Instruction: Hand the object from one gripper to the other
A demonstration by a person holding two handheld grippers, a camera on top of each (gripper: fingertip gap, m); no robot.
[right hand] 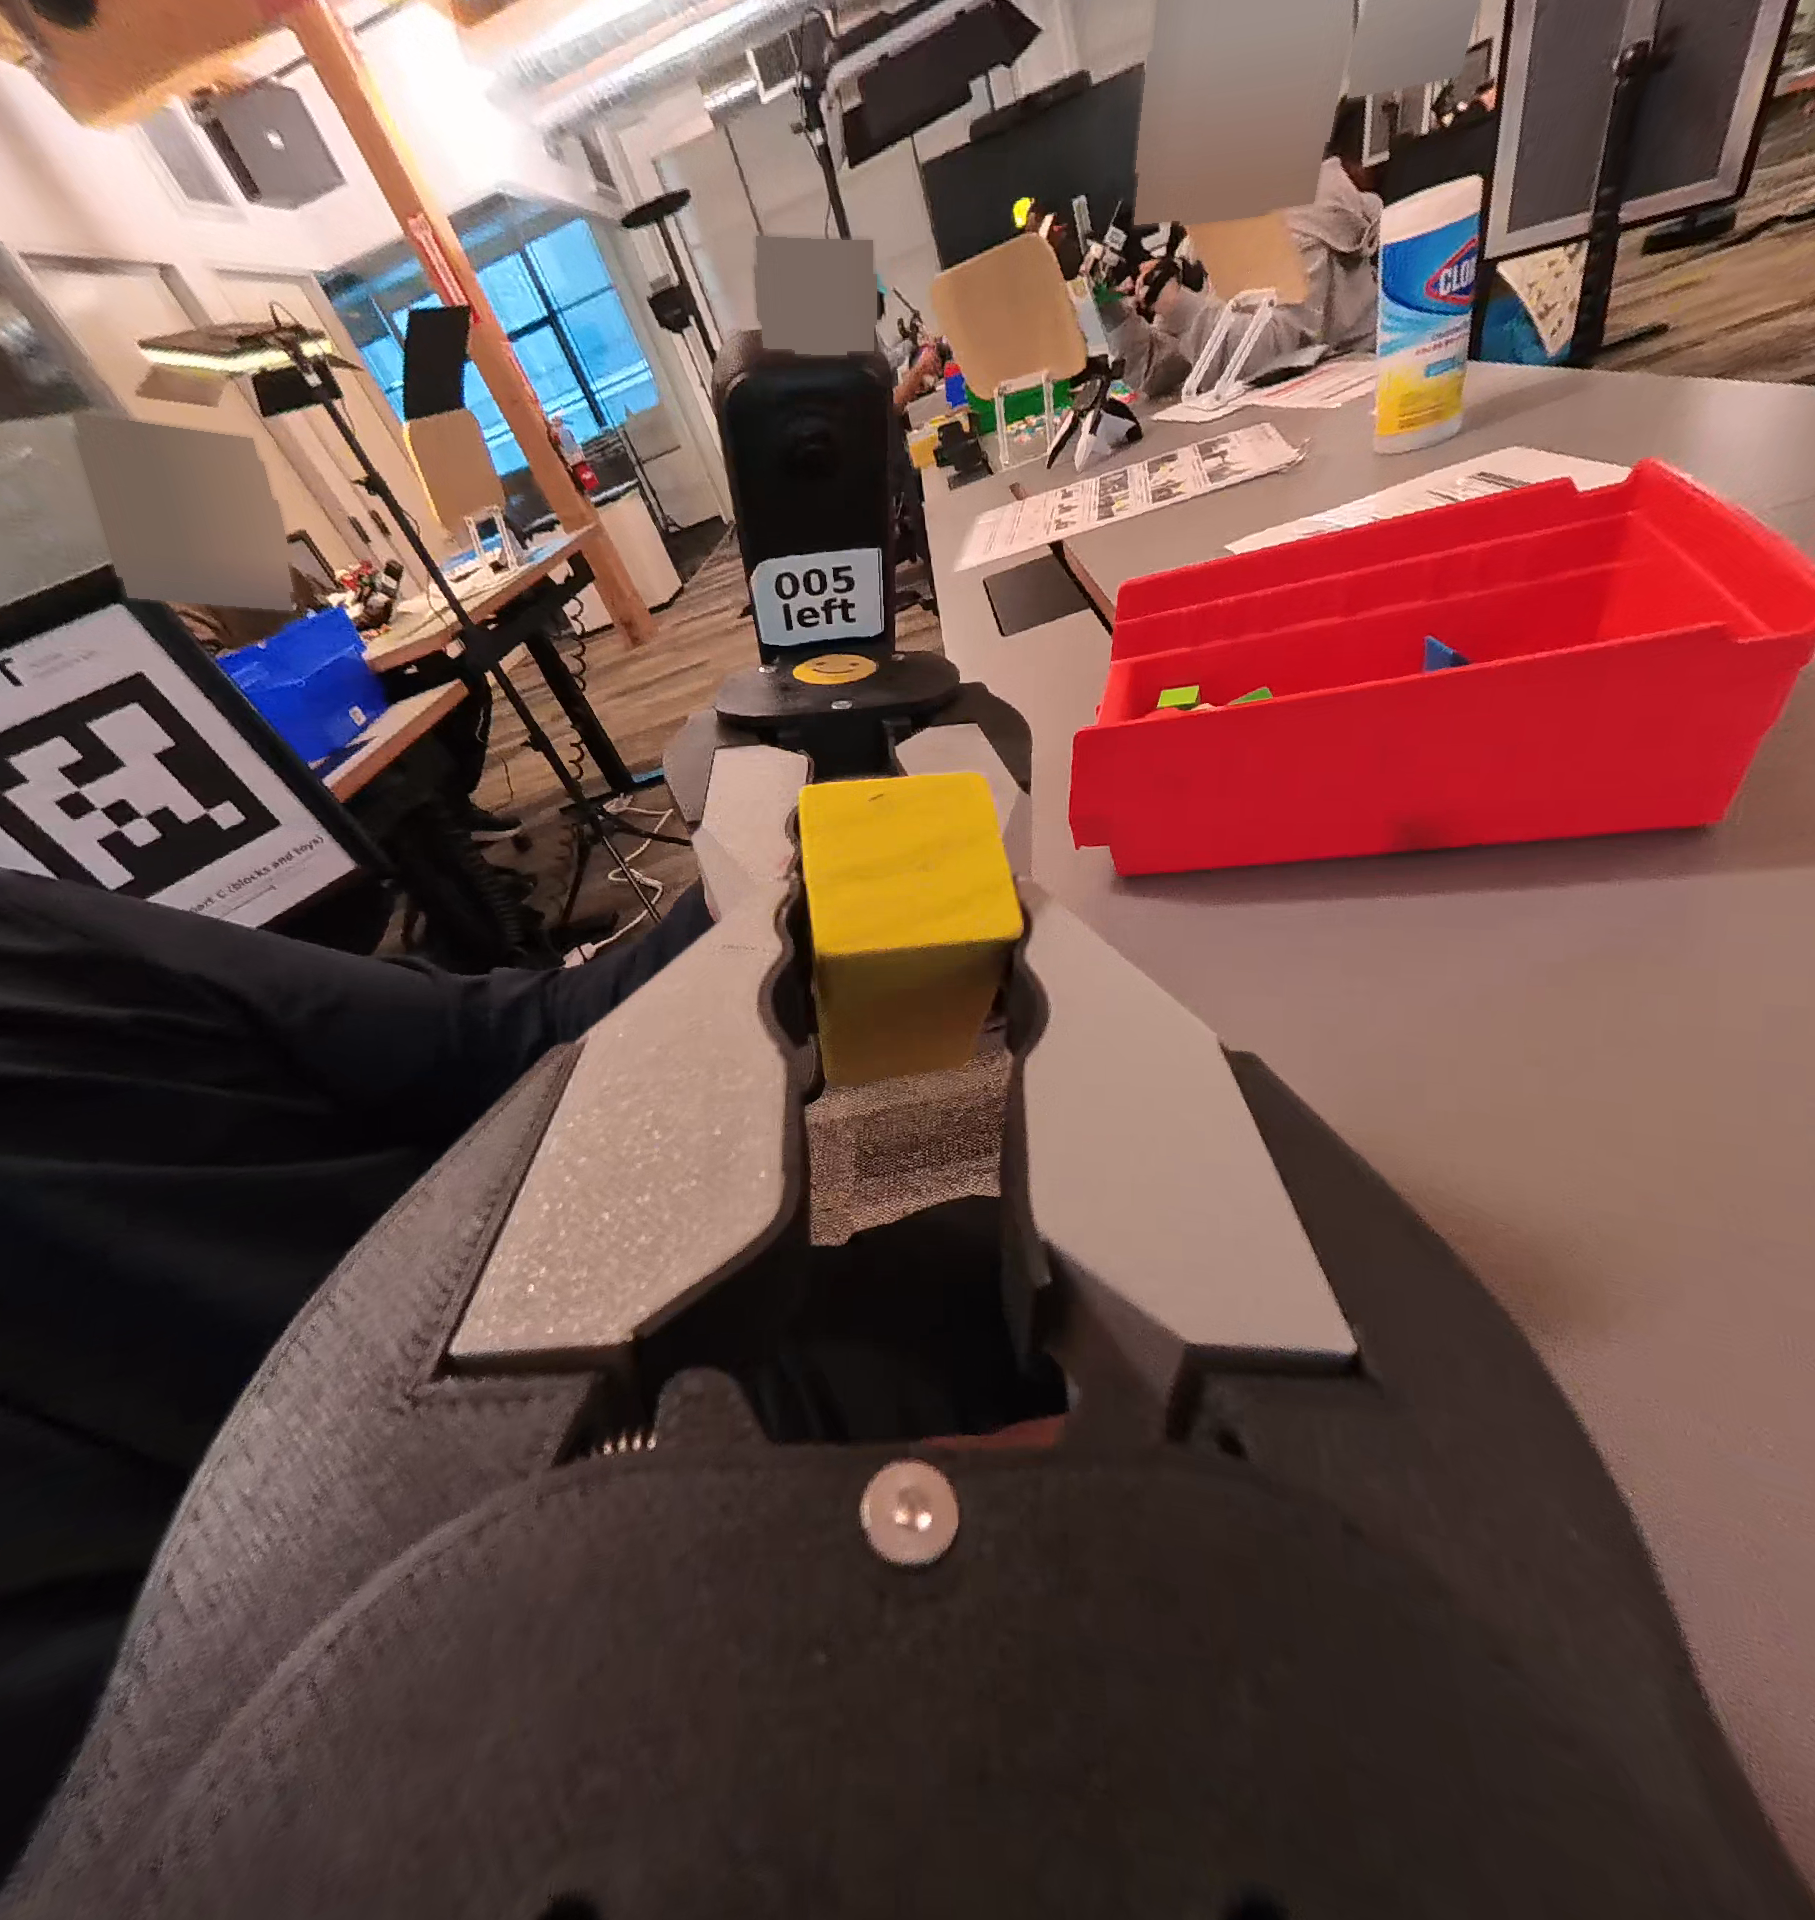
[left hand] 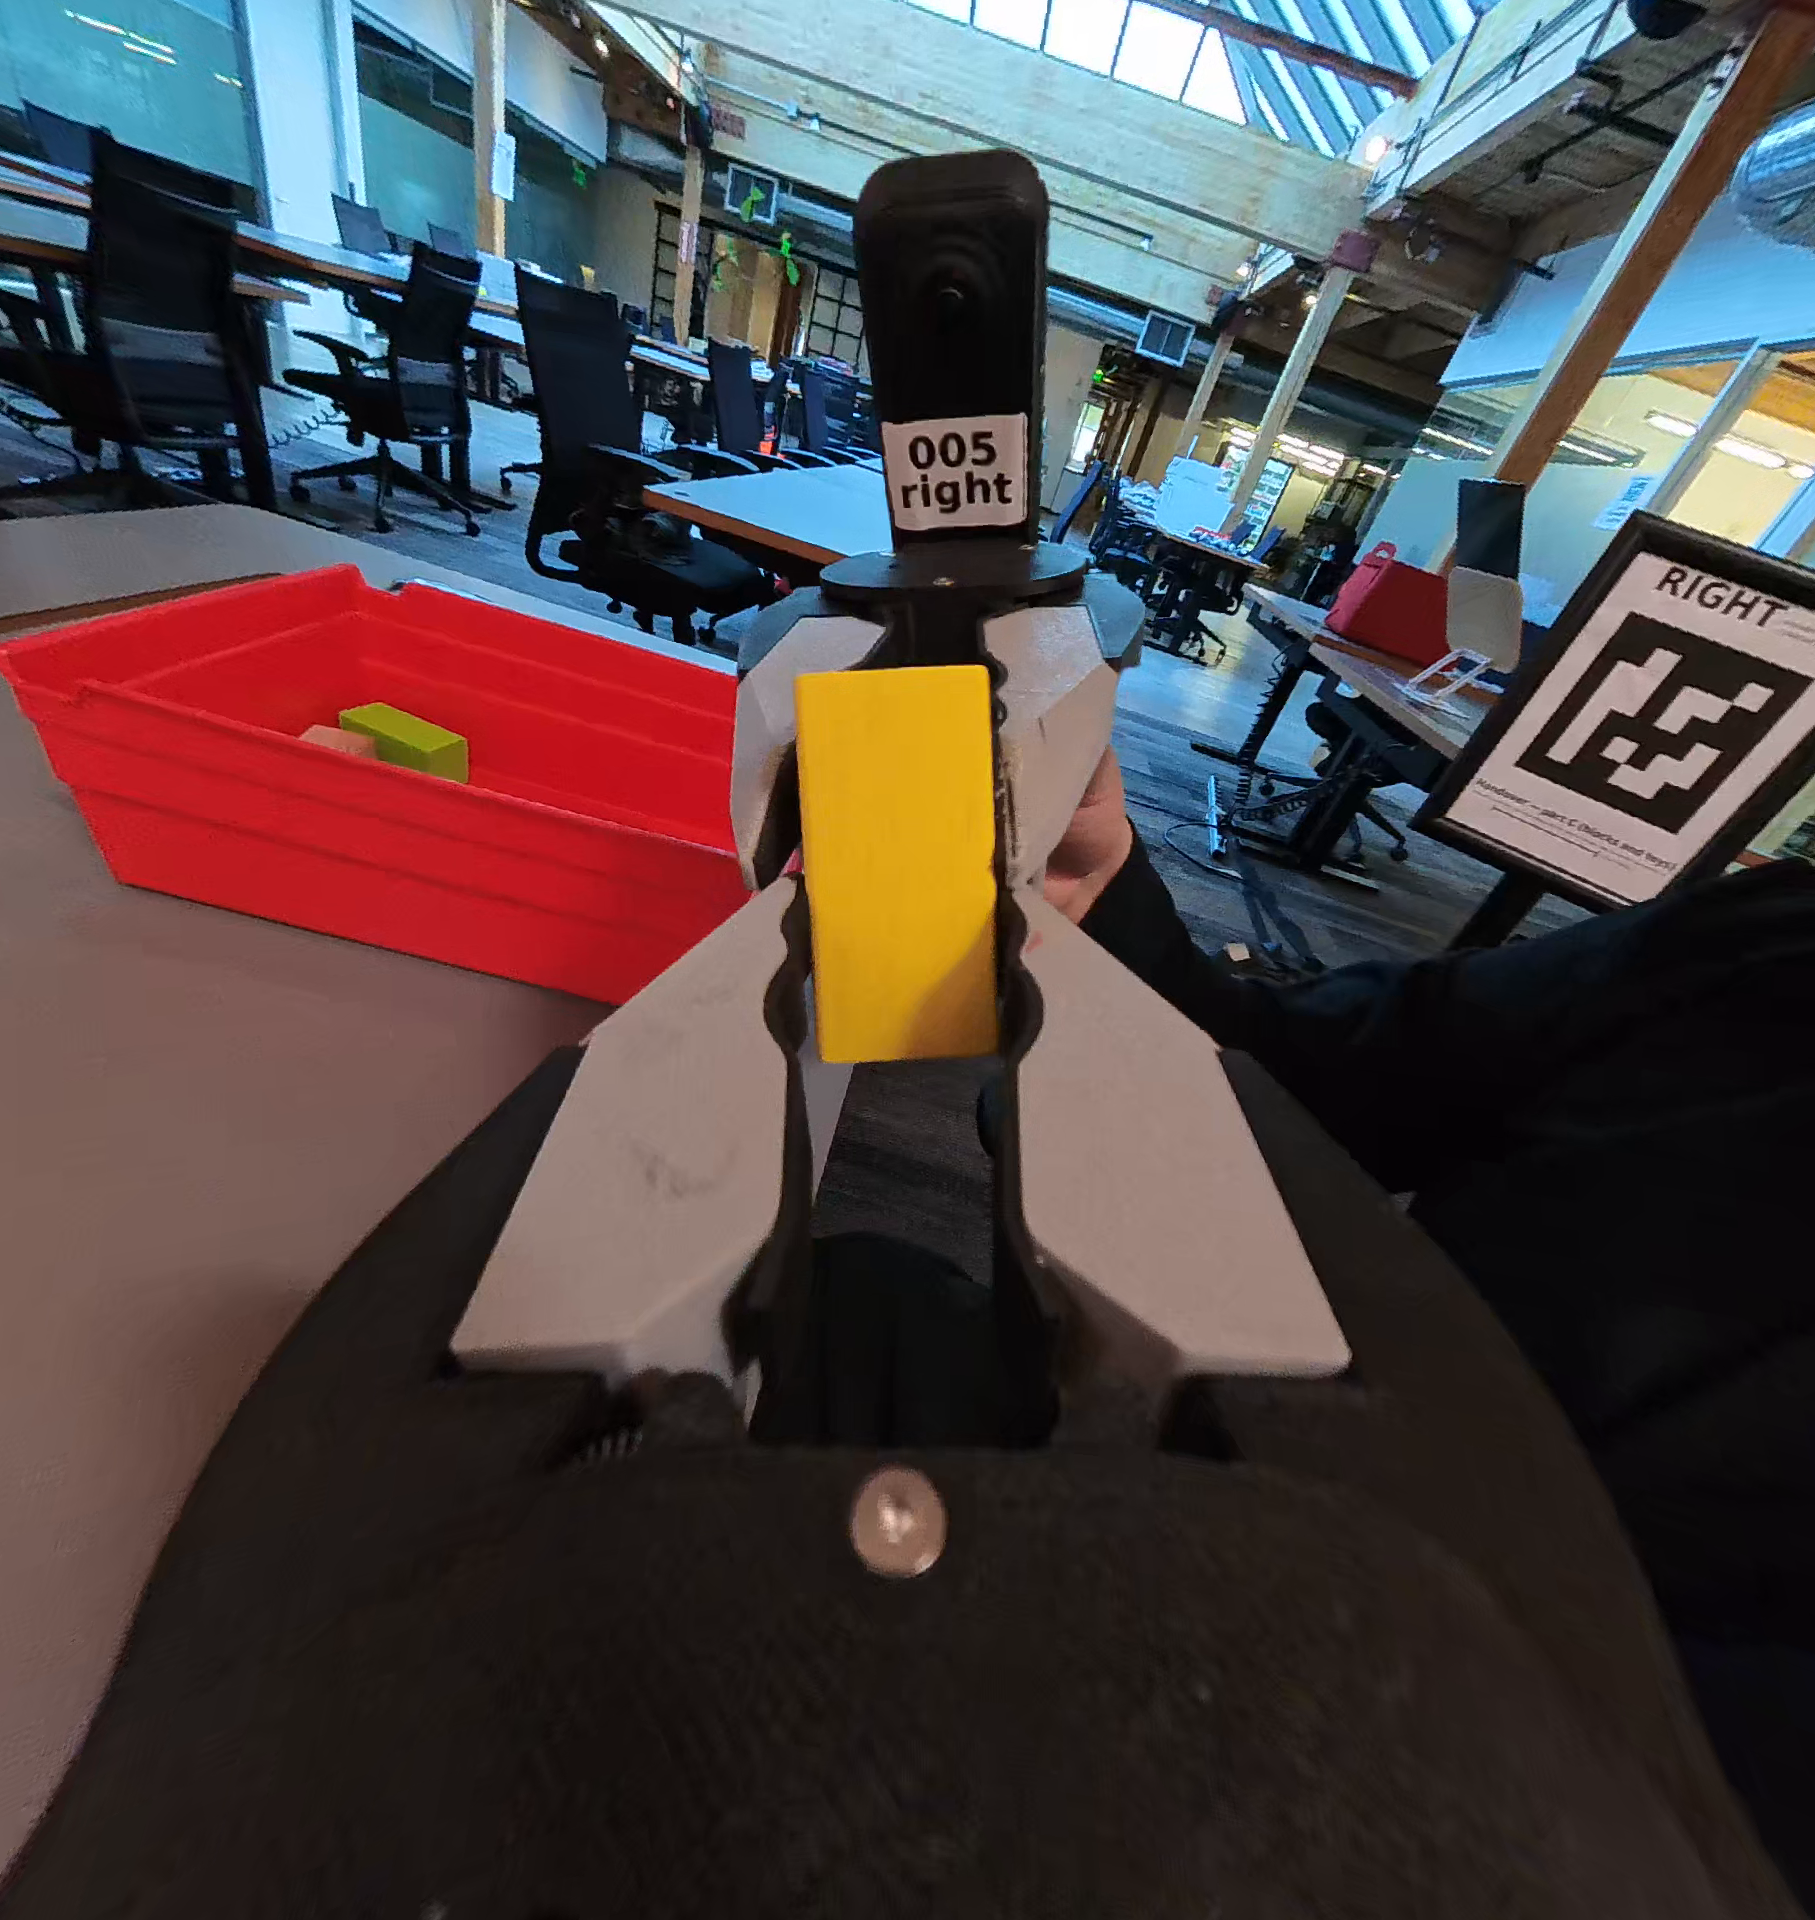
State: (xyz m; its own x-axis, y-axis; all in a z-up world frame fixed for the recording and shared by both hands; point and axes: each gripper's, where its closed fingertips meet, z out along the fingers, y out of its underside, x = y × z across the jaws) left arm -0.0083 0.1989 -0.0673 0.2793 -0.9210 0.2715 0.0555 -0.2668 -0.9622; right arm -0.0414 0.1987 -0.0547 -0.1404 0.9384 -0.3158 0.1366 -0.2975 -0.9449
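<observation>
A yellow rectangular block (left hand: 898, 862) is held in the air between the two grippers, which face each other tip to tip beside the grey table (left hand: 155, 1091). My left gripper (left hand: 903, 920) is shut on the block's near end. My right gripper (left hand: 898, 821) grips its far end, with the fingers touching both sides. In the right wrist view the block (right hand: 908, 894) sits between my right gripper's (right hand: 908, 935) fingertips, and the left gripper (right hand: 898, 821) clamps it from the far side.
A red bin (left hand: 363, 852) with a green block (left hand: 404, 740) and other small blocks stands on the table; it also shows in the right wrist view (right hand: 1402, 769). A framed marker sign (left hand: 1661, 717) stands nearby. A wipes canister (right hand: 1422, 312) and papers (right hand: 1142, 488) lie farther back. The tips of both grippers are at nearly the same place.
</observation>
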